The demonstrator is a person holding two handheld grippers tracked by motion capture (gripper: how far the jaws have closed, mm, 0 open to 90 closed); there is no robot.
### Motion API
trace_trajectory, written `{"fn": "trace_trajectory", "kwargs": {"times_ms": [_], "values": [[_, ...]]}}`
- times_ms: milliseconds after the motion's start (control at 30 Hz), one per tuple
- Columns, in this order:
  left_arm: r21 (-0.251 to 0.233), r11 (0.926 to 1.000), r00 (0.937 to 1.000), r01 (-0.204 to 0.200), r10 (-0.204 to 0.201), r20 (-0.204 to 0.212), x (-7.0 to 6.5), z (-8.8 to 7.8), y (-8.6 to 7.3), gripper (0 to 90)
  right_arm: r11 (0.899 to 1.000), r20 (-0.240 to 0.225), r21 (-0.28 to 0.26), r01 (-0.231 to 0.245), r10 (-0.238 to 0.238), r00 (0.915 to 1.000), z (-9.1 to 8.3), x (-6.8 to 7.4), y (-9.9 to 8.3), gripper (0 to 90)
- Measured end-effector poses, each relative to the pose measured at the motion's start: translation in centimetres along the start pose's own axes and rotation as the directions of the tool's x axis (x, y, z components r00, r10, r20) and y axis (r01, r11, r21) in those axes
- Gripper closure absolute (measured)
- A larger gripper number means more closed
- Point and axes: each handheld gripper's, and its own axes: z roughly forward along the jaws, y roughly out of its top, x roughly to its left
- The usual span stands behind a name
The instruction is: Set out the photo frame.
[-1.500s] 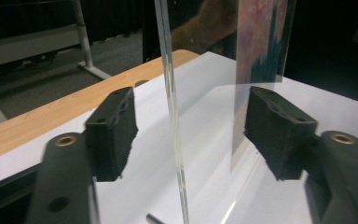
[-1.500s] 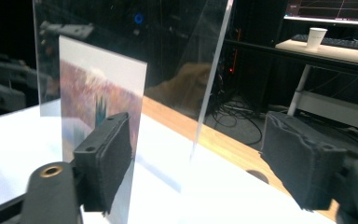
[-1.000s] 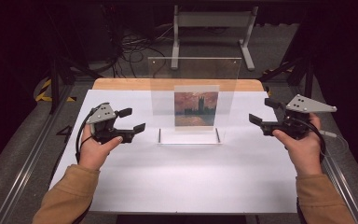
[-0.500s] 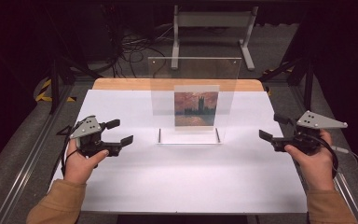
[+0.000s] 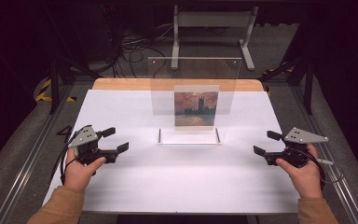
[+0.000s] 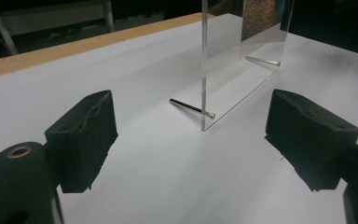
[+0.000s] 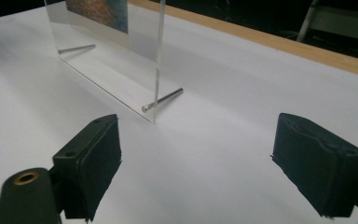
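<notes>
Clear acrylic picture frame [image 5: 193, 100] stands upright at table centre on two metal pins, a painted print inside. Left gripper [image 5: 116, 140] at 8 o'clock, right gripper [image 5: 266, 143] at 4 o'clock, both released, empty, well apart from it, flanking its edges, likely to grasp both sides.

Clear acrylic picture frame [image 5: 193, 100] stands upright mid-tabletop [image 5: 121, 186], well apart from both hands. Holds a small painting print [image 5: 196, 108]: dusky orange sky, dark towers. Two thin metal pins [image 6: 192, 108] pass through its bottom corners, resting on the white surface.
</notes>
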Motion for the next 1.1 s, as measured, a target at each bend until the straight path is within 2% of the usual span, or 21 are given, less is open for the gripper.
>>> {"fn": "trace_trajectory", "kwargs": {"times_ms": [67, 100, 133, 167, 200, 233, 333, 367, 467, 533, 567, 600, 633, 667, 700, 767, 833, 1100], "values": [[0.003, 1.0000, 0.9999, -0.005, 0.005, -0.009, 0.2, 0.2, -0.4, 16.7, 1.000, -0.016, 0.014, -0.017, 0.018, 0.9997, 0.5, -0.1, -1.0, 15.7], [0.001, 0.9999, 0.9999, 0.016, -0.016, 0.000, 0.1, 0.4, -0.7, 16.6, 1.000, -0.017, 0.023, -0.019, 0.019, 0.9997, 0.8, -0.1, -1.5, 15.7], [0.010, 1.0000, 1.0000, -0.001, 0.001, -0.004, 0.4, 0.4, -0.9, 16.6, 0.999, -0.023, 0.033, -0.021, 0.022, 0.9995, 1.1, -0.1, -2.0, 15.7], [0.009, 0.9997, 0.9997, 0.022, -0.022, 0.001, 0.4, 0.5, -1.1, 16.5, 0.999, -0.030, 0.042, -0.028, 0.030, 0.9991, 1.3, -0.1, -2.5, 15.7], [0.013, 0.9999, 1.0000, 0.002, -0.002, -0.008, 0.7, 0.6, -1.3, 16.4, 0.998, -0.036, 0.048, -0.035, 0.036, 0.9987, 1.5, -0.2, -2.9, 15.7], [0.011, 0.9998, 0.9998, 0.016, -0.015, -0.010, 0.7, 0.7, -1.5, 16.4, 0.998, -0.035, 0.052, -0.040, 0.042, 0.9985, 1.6, -0.2, -3.3, 15.7], [0.020, 0.9992, 0.9992, 0.034, -0.034, -0.020, 0.9, 1.2, -2.4, 16.4, 0.998, -0.041, 0.035, -0.051, 0.053, 0.9978, 1.9, -0.4, -4.0, 16.5], [0.028, 0.9993, 0.9995, 0.025, -0.024, -0.020, 0.9, 1.3, -2.7, 16.4, 0.998, -0.043, 0.028, -0.056, 0.057, 0.9974, 2.0, -0.4, -4.4, 16.6], [0.050, 0.9974, 0.9987, 0.052, -0.052, 0.002, 0.6, 1.8, -3.6, 16.3, 0.999, -0.039, 0.015, -0.053, 0.053, 0.9978, 1.9, -0.3, -4.4, 17.8], [0.067, 0.9974, 0.9996, 0.028, -0.028, -0.003, 0.6, 2.1, -3.9, 16.2, 0.998, -0.030, 0.007, -0.055, 0.055, 0.9980, 1.8, -0.3, -4.4, 17.8], [0.066, 0.9967, 0.9988, 0.048, -0.048, 0.000, 0.5, 2.3, -4.0, 15.9, 0.998, -0.027, 0.004, -0.057, 0.057, 0.9980, 1.8, -0.3, -4.4, 17.1], [0.072, 0.9970, 0.9995, 0.030, -0.029, -0.007, 0.6, 2.3, -3.9, 15.8, 0.998, -0.028, 0.003, -0.060, 0.060, 0.9978, 1.8, -0.3, -4.4, 16.3], [0.072, 0.9970, 0.9995, 0.030, -0.029, -0.007, 0.6, 2.3, -3.9, 15.8, 0.998, -0.028, 0.003, -0.060, 0.060, 0.9978, 1.8, -0.3, -4.4, 16.3], [0.068, 0.9965, 0.9988, 0.048, -0.048, -0.008, 0.4, 2.3, -4.0, 15.8, 0.998, -0.025, 0.002, -0.063, 0.063, 0.9977, 1.8, -0.4, -4.4, 16.3], [0.065, 0.9973, 0.9994, 0.034, -0.033, -0.015, 0.5, 2.2, -3.9, 15.8, 0.998, -0.024, 0.002, -0.065, 0.065, 0.9976, 1.8, -0.4, -4.4, 16.3], [0.059, 0.9977, 0.9993, 0.034, -0.033, -0.015, 0.5, 2.1, -4.0, 15.8, 0.998, -0.022, 0.005, -0.064, 0.064, 0.9977, 1.8, -0.4, -4.4, 16.3], [0.052, 0.9974, 0.9987, 0.051, -0.050, -0.010, 0.5, 2.1, -4.0, 15.8, 0.998, -0.019, 0.006, -0.066, 0.067, 0.9976, 1.8, -0.4, -4.4, 16.3], [0.047, 0.9976, 0.9986, 0.050, -0.050, -0.017, 0.5, 2.0, -4.0, 15.5, 0.996, -0.009, -0.009, -0.088, 0.088, 0.9961, 1.7, -0.5, -4.5, 15.7]]}}
